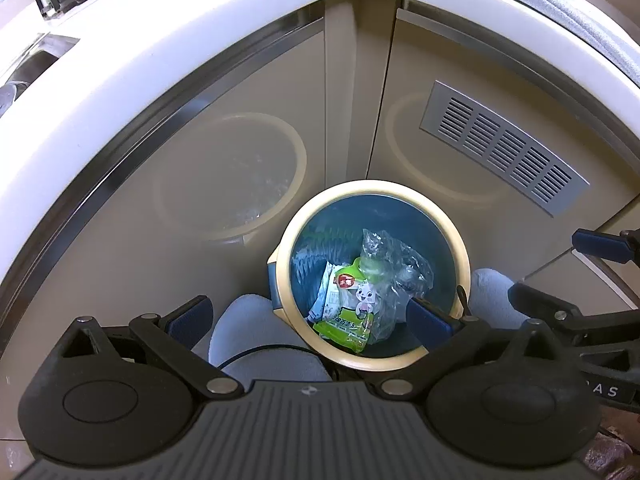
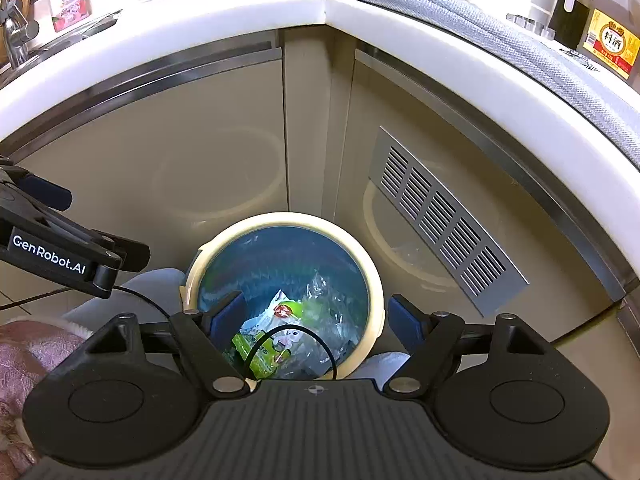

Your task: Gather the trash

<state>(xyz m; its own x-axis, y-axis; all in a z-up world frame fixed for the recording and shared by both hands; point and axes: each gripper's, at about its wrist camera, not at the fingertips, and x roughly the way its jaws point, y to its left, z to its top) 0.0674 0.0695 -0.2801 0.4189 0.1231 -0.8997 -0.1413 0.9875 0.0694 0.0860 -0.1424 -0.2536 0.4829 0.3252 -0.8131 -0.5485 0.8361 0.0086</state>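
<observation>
A round waste bin (image 1: 370,276) with a smooth cream plastic rim and a crinkled blue liner stands on the floor in the inner corner of glossy beige cabinet doors (image 1: 240,128), whose sheen mirrors a faint ring of the bin's rim. At the bottom of the bin lie a flat green and white snack pouch printed with a cartoon rabbit (image 1: 352,308) and, touching it on its right, a crumpled clear plastic bag (image 1: 394,264); a pale wrapper edge shows just left of the pouch.

The left gripper (image 1: 308,314), black jointed plastic with blue padded fingertips (image 1: 188,314), hovers above the bin with its fingers spread wide and nothing between them; its right pad sits over the bin's near rim, its left pad outside the bin. The right gripper (image 2: 316,316), of the same build, also hangs over the bin, released and empty, one pad (image 2: 228,312) over the bin's opening and the other (image 2: 404,318) just outside the rim. A thin black cable (image 2: 292,340) loops across the bin's mouth in the right wrist view.

Right of the bin, a slotted grey metal vent grille (image 2: 444,224) is set in the cabinet door. Above the bin runs a thick, rounded white countertop edge (image 2: 240,12), with a ribbed grey mat (image 2: 460,12) draped on it and an amber bottle with a yellow label (image 2: 612,36) beyond.
</observation>
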